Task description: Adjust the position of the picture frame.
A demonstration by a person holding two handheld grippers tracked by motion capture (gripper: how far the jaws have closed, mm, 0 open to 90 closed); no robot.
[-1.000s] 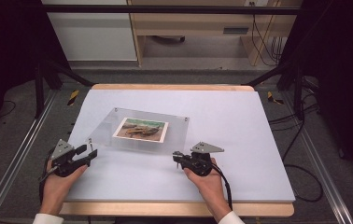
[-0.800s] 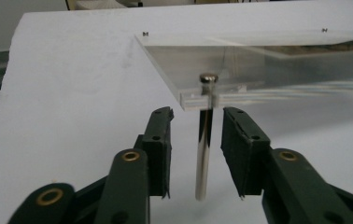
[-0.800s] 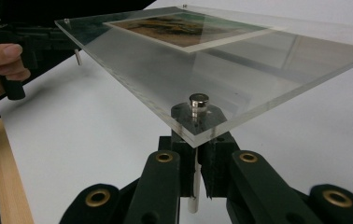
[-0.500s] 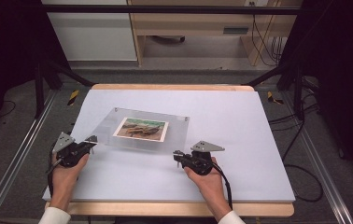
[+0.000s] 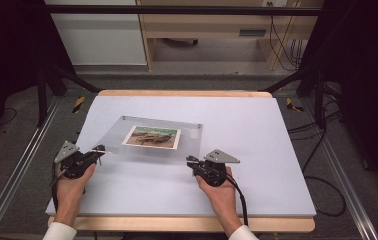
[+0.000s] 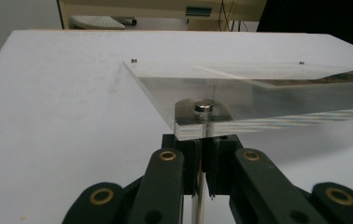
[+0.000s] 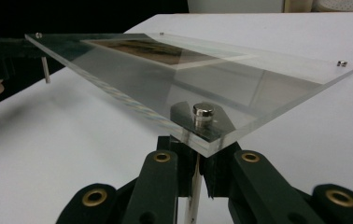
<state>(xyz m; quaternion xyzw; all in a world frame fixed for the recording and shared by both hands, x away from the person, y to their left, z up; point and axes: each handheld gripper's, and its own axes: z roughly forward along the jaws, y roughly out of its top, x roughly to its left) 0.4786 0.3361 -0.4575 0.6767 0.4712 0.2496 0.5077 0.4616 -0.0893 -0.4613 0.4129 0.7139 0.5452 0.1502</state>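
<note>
I am holding a clear acrylic picture frame (image 5: pixel 152 137) by its two near corners — the left gripper (image 5: pixel 98 149) is clamped on the thin metal pin (image 6: pixel 201 186) under the near-left corner, and the right gripper (image 5: pixel 189 161) is clamped on the matching pin (image 7: pixel 193 184) under the near-right corner, both sets of jaws drawn together with only the pin between them. The frame is sitting over the middle of the white worktop (image 5: pixel 257 145), its near edge raised off the surface while its far edge seems to be staying low, so the plate is tilting away from me. It is lying straight ahead of both grippers, its long axis running left to right across the worktop, and neither hand is nearer — each is gripping one corner. The photo (image 5: pixel 152 136) inside is facing up, its length following the frame's. The next move, I judge, is depending on keeping both corners level together.
</note>
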